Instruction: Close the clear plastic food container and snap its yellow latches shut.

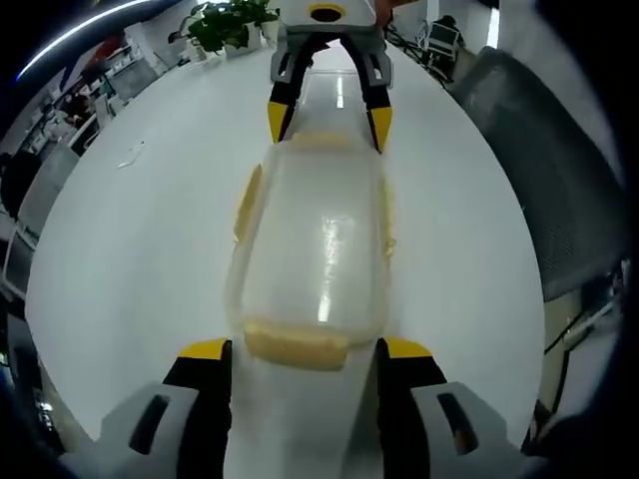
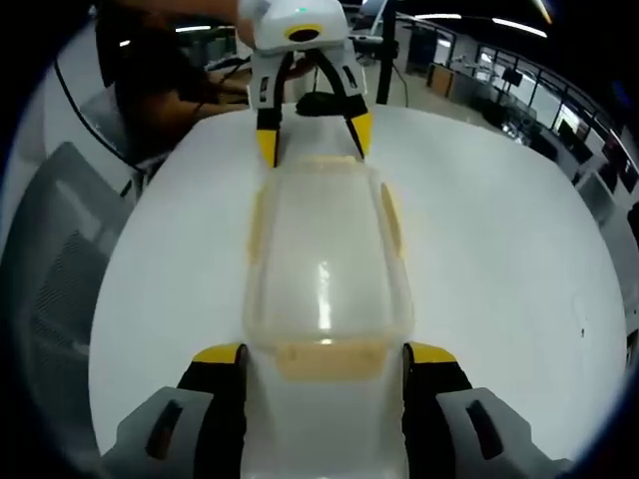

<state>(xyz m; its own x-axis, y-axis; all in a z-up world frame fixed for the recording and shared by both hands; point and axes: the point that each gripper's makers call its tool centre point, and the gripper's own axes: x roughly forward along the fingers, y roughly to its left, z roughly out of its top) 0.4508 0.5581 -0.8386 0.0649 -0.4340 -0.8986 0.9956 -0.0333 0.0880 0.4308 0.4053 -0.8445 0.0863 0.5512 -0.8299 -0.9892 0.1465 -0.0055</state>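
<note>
The clear plastic container (image 1: 315, 239) lies lengthwise on the white table (image 1: 140, 259) with its lid resting on top. Pale yellow latches sit on its long sides (image 1: 247, 205) and at the near end (image 1: 297, 345). My left gripper (image 1: 307, 349) is open, its jaws straddling that near end. My right gripper (image 1: 328, 125) is open at the far end. From the right gripper view, the container (image 2: 324, 249) runs away from my open right gripper (image 2: 325, 354), whose jaws flank an end latch (image 2: 329, 359). The left gripper (image 2: 314, 140) stands open opposite.
A grey mesh chair (image 1: 544, 160) stands beside the table, seen too as a chair (image 2: 60, 269) in the right gripper view. A potted plant (image 1: 230, 22) is at the far edge. A small white scrap (image 1: 130, 156) lies on the table. A person (image 2: 165, 90) sits behind.
</note>
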